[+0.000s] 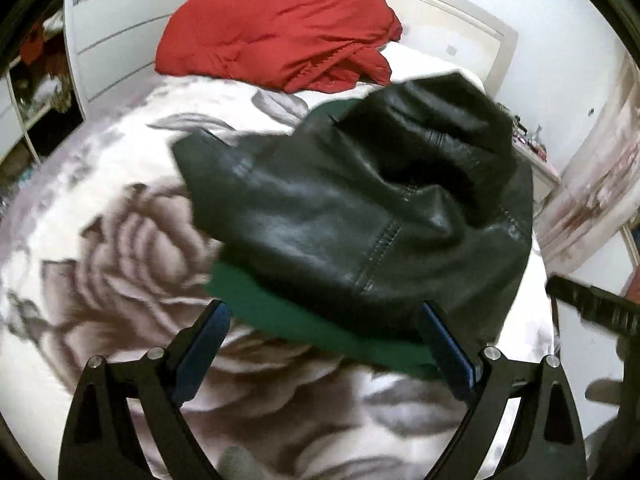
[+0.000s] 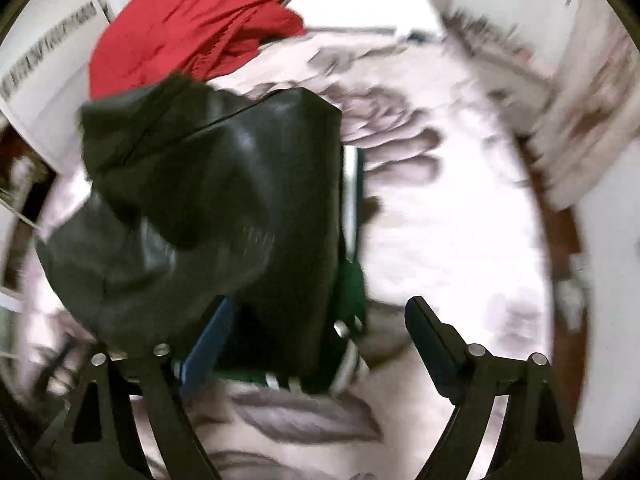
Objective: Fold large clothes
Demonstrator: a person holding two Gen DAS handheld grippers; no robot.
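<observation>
A black leather jacket point(image 1: 360, 208) with green knit trim point(image 1: 280, 320) lies bunched in a folded heap on the bed. My left gripper point(image 1: 324, 320) hovers over its near edge, open, with its blue pads wide apart and off the cloth. In the right wrist view the jacket point(image 2: 220, 200) fills the left half, with green and white-striped trim point(image 2: 352, 280) at its right edge. My right gripper point(image 2: 320, 312) is open above the jacket's near corner. Its left finger point(image 2: 208, 340) lies against the leather without pinching it, and its right finger point(image 2: 428, 332) is over bare blanket.
The bed is covered by a white blanket with large grey roses point(image 1: 120, 240) point(image 2: 440, 220). A red garment point(image 1: 280, 28) point(image 2: 192, 24) is piled at the far end by the headboard point(image 1: 460, 16). White drawers point(image 1: 112, 40) and cluttered shelves point(image 1: 32, 80) stand at the left.
</observation>
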